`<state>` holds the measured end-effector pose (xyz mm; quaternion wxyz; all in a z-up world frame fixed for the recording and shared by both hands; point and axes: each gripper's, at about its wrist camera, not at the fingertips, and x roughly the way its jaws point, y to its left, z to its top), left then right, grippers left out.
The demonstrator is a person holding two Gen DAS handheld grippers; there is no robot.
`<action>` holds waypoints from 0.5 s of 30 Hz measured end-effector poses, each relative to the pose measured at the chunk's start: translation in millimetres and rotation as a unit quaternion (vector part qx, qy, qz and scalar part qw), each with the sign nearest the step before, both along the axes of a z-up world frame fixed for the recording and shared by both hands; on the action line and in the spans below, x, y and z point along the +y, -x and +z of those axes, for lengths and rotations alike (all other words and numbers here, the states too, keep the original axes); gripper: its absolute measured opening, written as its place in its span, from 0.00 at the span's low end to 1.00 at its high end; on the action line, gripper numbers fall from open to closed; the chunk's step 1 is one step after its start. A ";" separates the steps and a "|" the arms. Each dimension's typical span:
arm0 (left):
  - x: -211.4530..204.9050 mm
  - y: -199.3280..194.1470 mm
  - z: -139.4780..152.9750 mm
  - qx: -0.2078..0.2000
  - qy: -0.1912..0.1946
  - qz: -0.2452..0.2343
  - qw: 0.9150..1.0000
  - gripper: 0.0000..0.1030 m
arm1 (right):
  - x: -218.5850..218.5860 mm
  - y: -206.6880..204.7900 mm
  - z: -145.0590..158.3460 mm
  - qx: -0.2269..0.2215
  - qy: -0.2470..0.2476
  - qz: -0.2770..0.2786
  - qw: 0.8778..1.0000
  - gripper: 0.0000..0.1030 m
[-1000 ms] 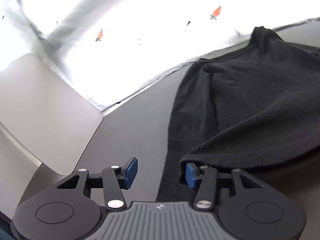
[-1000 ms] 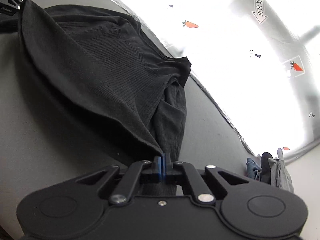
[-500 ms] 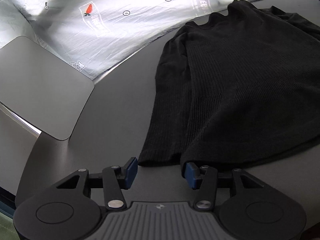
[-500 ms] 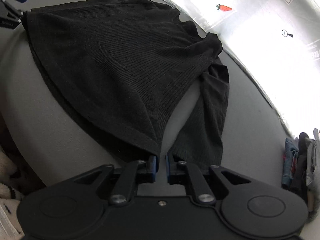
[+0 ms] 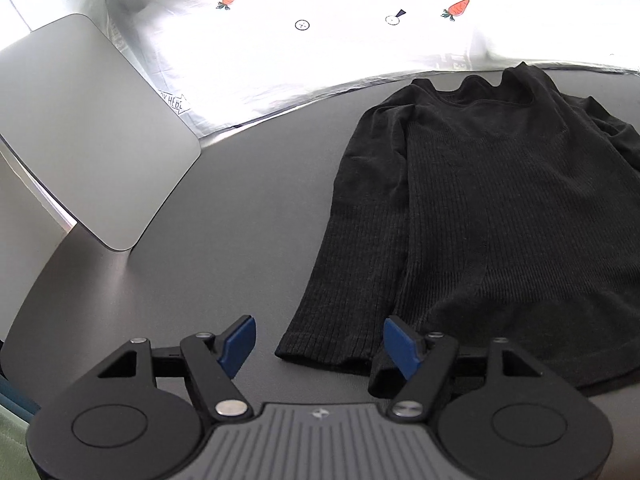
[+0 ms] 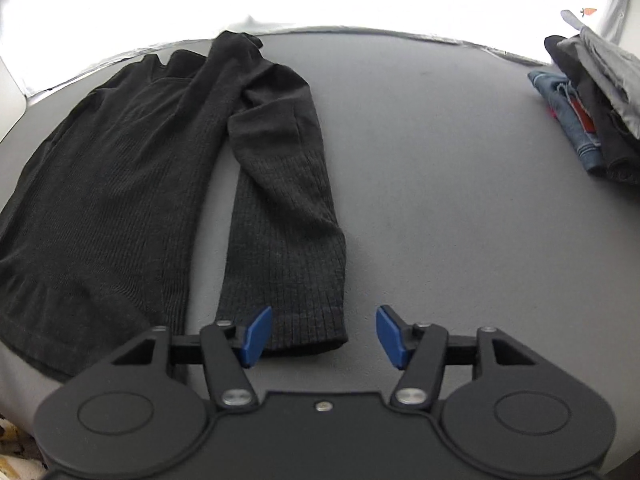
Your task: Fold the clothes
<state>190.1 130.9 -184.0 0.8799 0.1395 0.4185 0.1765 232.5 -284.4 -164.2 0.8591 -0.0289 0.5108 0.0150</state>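
A black ribbed long-sleeved sweater [image 5: 500, 208] lies flat on the grey table [image 5: 224, 216], neckline away from me. In the left wrist view its left sleeve cuff [image 5: 320, 354] lies just ahead of my left gripper [image 5: 320, 344], which is open and empty. In the right wrist view the sweater [image 6: 112, 184] fills the left side and its right sleeve [image 6: 284, 216] runs down to the cuff between the open fingers of my right gripper [image 6: 324, 334]. That gripper holds nothing.
A pile of folded clothes [image 6: 588, 108] sits at the table's far right. A grey flat panel [image 5: 80, 128] leans at the far left. A bright white sheet with carrot prints [image 5: 320, 20] lies behind the table.
My right gripper has opened and let go of the sweater's hem. The sweater has dropped flat on the table. Both grippers have pulled back and up.
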 end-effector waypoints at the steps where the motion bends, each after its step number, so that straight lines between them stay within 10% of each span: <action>1: 0.2 -2.2 0.5 -0.002 0.000 0.007 1.000 0.70 | 1.6 -3.2 -5.4 0.011 0.009 0.003 1.000 0.18; 2: 0.5 -4.4 0.9 -0.004 0.000 0.014 1.000 0.70 | 3.1 -5.3 -7.9 0.014 0.021 0.006 1.000 0.05; 9: 40.1 -18.0 -5.3 0.017 0.011 0.070 0.997 0.70 | -59.6 -4.4 50.0 -0.099 0.212 -0.100 0.967 0.05; 12: 47.6 -25.4 -19.7 0.048 0.024 0.052 0.997 0.70 | -86.8 -14.9 44.2 -0.066 0.286 -0.134 0.947 0.29; 15: 48.0 -31.2 -33.8 0.059 0.021 0.028 0.998 0.69 | -87.6 -11.6 41.2 -0.048 0.259 -0.138 0.955 0.41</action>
